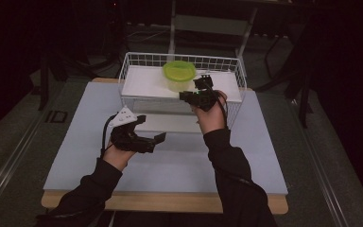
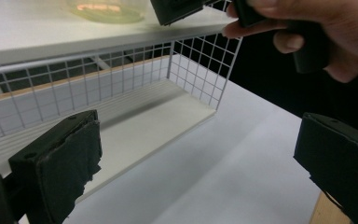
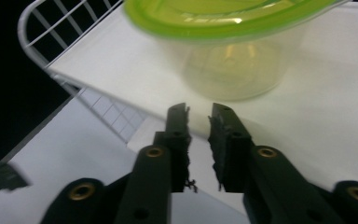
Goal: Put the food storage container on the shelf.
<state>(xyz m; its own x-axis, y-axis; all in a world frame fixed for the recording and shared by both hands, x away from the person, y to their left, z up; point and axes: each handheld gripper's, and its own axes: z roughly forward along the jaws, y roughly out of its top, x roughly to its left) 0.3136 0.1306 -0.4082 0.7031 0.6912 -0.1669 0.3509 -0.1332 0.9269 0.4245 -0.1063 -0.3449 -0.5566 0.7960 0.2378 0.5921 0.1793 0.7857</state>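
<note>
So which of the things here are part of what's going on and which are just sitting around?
In the job:
- green-lidded tub on the shelf
- right gripper, in front of the tub, its fingers nearly closed on nothing
- wire shelf rack

Just around:
- left gripper, open above the table
- chair behind the table

Counted items were: one lidded container (image 1: 179, 74), one wire rack (image 1: 137, 60), two grippers (image 1: 137, 135) (image 1: 199, 92), one table (image 1: 75, 142).

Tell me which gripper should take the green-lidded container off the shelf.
Right. The right gripper hovers just before the container on the top shelf; the left gripper sits low over the table.
</note>
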